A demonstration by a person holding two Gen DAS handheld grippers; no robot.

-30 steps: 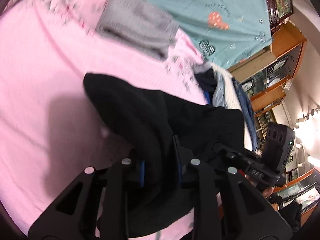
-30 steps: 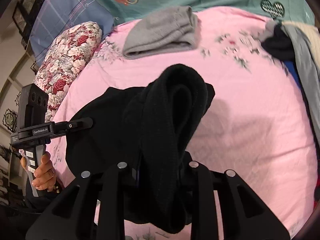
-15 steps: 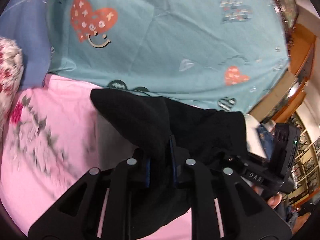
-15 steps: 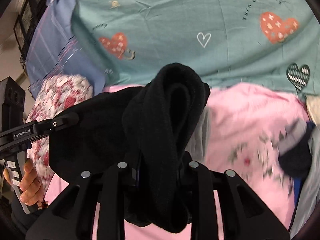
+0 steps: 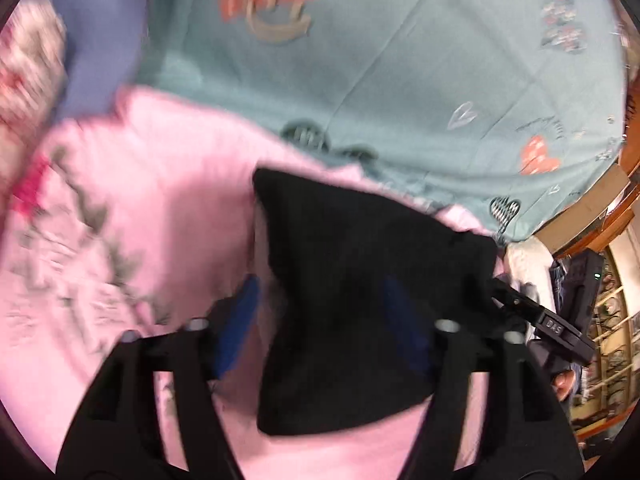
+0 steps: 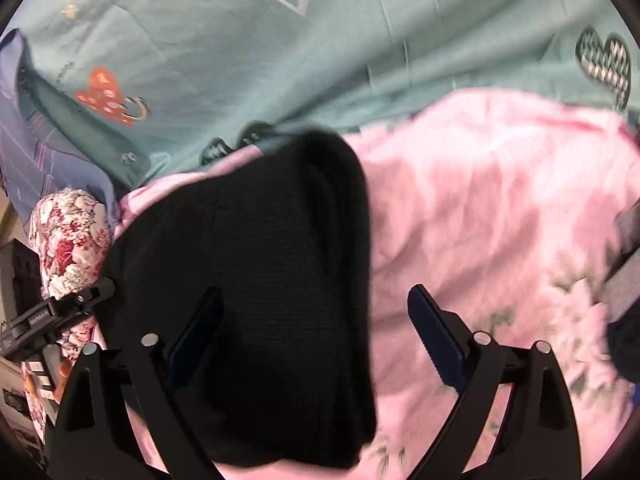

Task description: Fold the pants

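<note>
The folded black pants lie on the pink bedsheet near the teal quilt. My left gripper is open, its blue-padded fingers spread either side of the pants' near end. In the right wrist view the pants form a thick folded bundle. My right gripper is open too; its left finger is against the pants, its right finger over bare sheet. Each gripper's tip also shows at the edge of the other's view.
A teal quilt with heart prints lies behind the pants. A floral pillow and a blue pillow sit at the left. Dark and grey clothes are at the right edge. Wooden shelves stand beside the bed.
Both grippers carried the pants toward the quilt end of the bed, lowered them onto the sheet and opened, letting go. The grey folded garment has left both views.
</note>
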